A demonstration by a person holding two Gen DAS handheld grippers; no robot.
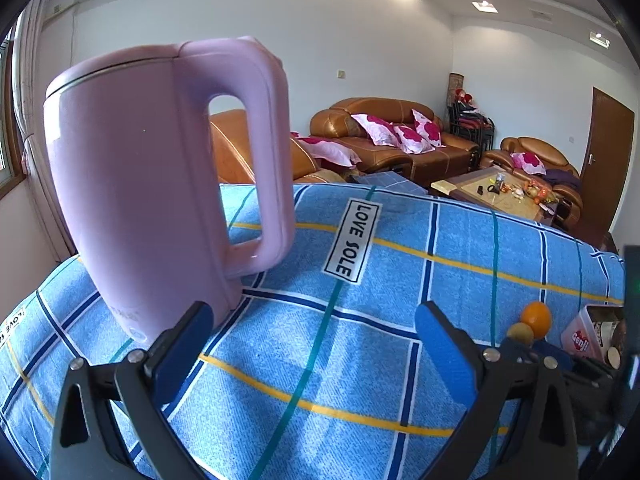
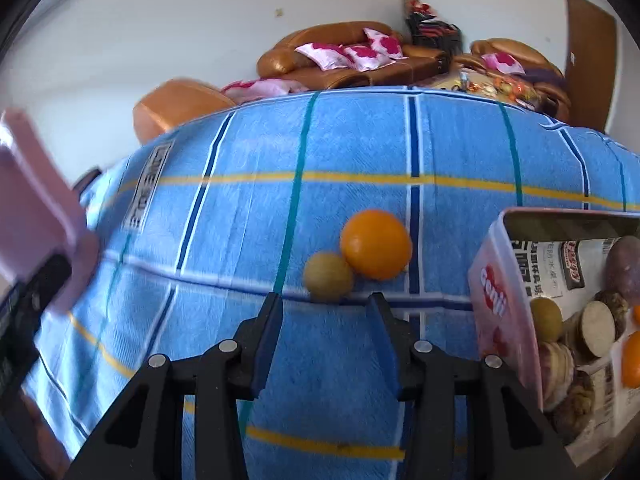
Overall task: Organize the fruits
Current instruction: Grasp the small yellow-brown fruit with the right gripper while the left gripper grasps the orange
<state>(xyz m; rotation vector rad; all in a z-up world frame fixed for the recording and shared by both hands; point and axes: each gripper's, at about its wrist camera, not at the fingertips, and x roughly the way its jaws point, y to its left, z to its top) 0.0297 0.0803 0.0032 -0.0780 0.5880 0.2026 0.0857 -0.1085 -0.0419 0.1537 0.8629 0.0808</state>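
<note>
The right gripper hangs over the blue checked cloth on the bench, its jaws partly apart with nothing between them. Just beyond its fingertips lie an orange and a smaller yellow-green fruit, touching each other. To their right stands a pink tin holding more fruit. The left gripper is spread wide and empty, its left finger just beside a pink kettle.
</note>
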